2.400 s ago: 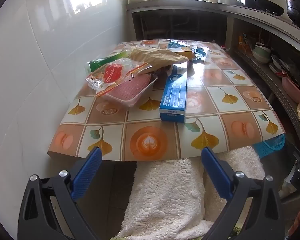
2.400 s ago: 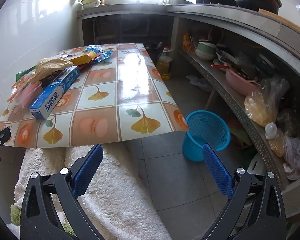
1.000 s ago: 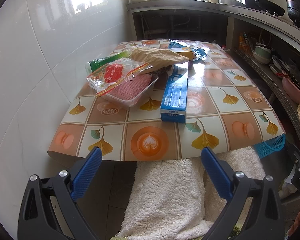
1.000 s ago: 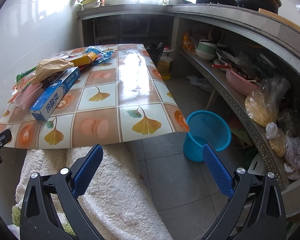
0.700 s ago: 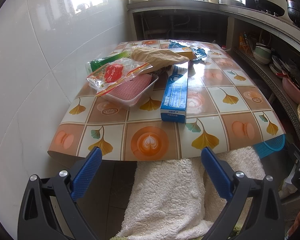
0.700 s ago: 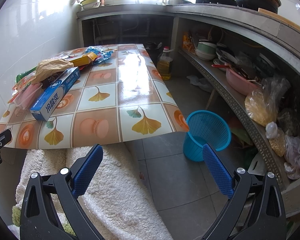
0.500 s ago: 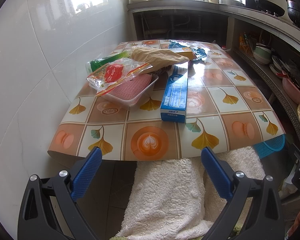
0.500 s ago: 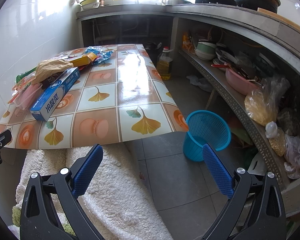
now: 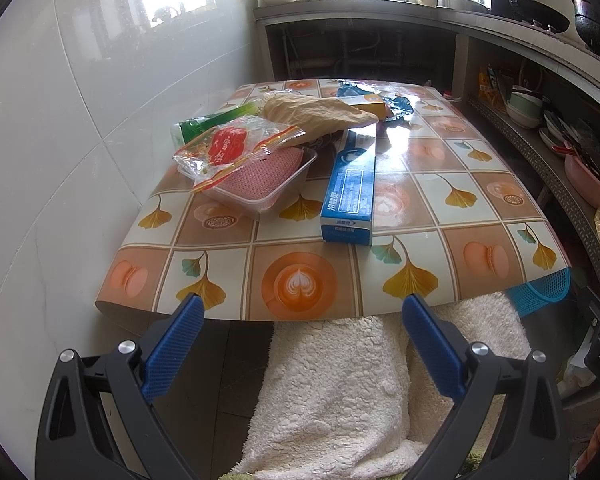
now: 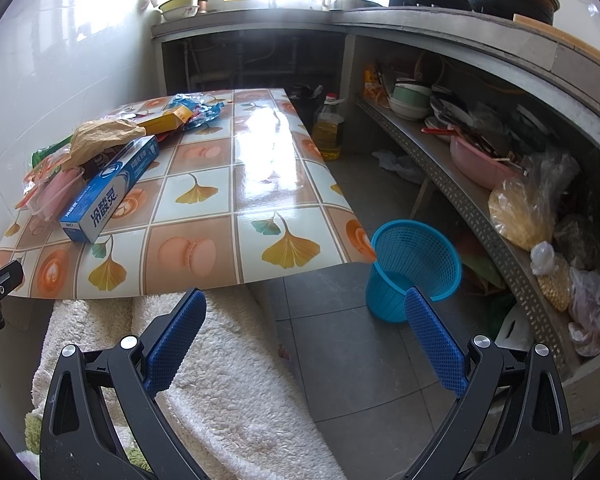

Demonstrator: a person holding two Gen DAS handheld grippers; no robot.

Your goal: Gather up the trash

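Note:
Trash lies on the left half of the patterned table [image 9: 452,208]: a blue toothpaste box [image 9: 352,188], a clear plastic tray [image 9: 260,184] with a red snack wrapper [image 9: 228,148] on it, a crumpled brown paper bag [image 9: 316,114], a green packet [image 9: 216,120], a yellow box [image 9: 366,102] and a blue wrapper [image 9: 396,102]. The toothpaste box [image 10: 112,188] and paper bag [image 10: 104,134] also show in the right wrist view. A blue mesh bin [image 10: 414,266] stands on the floor right of the table. My left gripper [image 9: 302,344] and right gripper [image 10: 304,340] are open and empty, short of the table's near edge.
A white fluffy cloth [image 9: 340,392] hangs below the table's near edge. A white tiled wall [image 9: 60,120] runs along the left. A shelf [image 10: 480,208] on the right holds bowls and bags. An oil bottle [image 10: 328,128] stands on the floor beyond the table.

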